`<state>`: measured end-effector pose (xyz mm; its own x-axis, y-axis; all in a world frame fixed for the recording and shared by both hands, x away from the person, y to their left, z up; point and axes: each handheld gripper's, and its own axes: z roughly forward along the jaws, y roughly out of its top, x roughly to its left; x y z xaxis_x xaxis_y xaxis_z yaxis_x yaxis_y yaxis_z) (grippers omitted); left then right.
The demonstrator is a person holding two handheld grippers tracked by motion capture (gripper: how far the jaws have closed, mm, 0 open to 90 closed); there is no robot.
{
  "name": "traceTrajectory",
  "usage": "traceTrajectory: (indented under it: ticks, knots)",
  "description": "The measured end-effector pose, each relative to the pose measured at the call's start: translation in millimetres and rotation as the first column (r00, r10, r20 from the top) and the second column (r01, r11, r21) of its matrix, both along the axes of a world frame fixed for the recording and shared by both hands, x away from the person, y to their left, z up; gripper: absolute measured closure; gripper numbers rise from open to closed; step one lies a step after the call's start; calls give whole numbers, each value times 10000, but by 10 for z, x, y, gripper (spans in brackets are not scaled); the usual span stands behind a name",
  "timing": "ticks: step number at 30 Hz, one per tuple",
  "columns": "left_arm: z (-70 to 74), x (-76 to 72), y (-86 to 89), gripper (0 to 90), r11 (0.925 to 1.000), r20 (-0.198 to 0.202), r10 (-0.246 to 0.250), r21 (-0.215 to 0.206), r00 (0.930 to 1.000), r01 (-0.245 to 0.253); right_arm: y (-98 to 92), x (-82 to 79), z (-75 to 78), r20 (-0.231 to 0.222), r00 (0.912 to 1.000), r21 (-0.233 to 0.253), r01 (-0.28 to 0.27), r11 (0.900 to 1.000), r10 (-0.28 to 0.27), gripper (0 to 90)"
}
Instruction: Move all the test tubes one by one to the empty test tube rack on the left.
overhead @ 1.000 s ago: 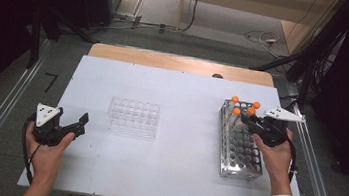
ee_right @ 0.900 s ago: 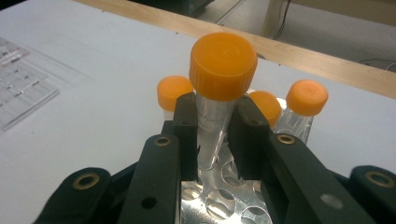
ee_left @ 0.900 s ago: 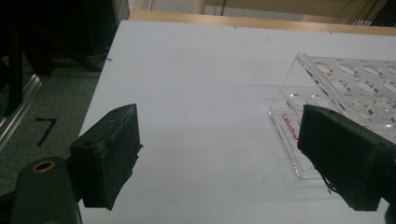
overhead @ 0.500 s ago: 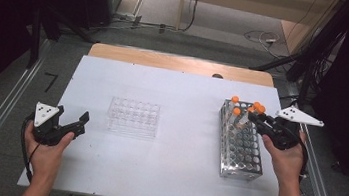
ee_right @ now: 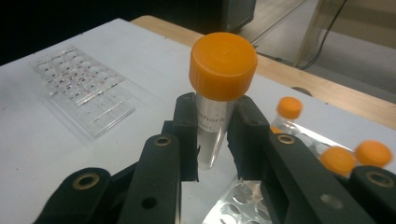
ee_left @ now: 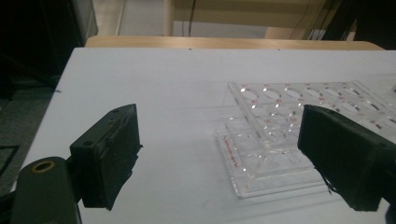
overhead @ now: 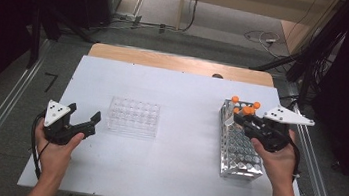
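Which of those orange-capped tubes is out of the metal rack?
The tube clamped in the right gripper, lifted above the metal rack; the other tubes stand in it.

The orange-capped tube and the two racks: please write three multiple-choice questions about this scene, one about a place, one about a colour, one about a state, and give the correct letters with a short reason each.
1. Where does the clear plastic rack stand on the table?
A. Between the two grippers, nearer the left gripper
B. On top of the metal rack
C. Off the table, on the floor

2. What colour is the cap of the tube in the right gripper?
A. Blue
B. Orange
C. White

3. How are the left gripper's jaws?
A. Shut on a tube
B. Shut on the clear rack
C. Open, holding nothing

Answers:
1. A: the high view shows it left of the middle, apart from the metal rack.
2. B: the right gripper view shows the orange cap above the jaws.
3. C: the left gripper view shows a wide gap with bare table between them.
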<state>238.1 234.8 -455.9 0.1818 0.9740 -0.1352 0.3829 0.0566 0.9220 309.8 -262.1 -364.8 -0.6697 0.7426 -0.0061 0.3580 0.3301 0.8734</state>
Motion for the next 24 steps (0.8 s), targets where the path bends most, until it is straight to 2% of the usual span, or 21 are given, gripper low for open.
traceTrajectory:
  ticks: [5, 13, 19, 24]
  knots:
    - [8, 80, -122, 136, 9992, 14, -390, -54, 9992, 390, 191, 32, -108, -286, 9984, -166, -489, 9987, 485, 719]
    - [57, 182, -346, 157, 9959, 179, -870, -214, 9960, 874, 569, 40, -221, -556, 9881, -407, -1458, 9885, 1434, 719]
    - [97, 233, -526, 163, 9895, 137, -1413, -292, 9899, 1417, 776, 47, -319, -791, 9790, -616, -1930, 9793, 1880, 719]
    - [126, 271, -704, 165, 9824, 199, -1866, -5, 9822, 1867, 926, 42, -394, -1040, 9696, -760, -2297, 9703, 2214, 719]
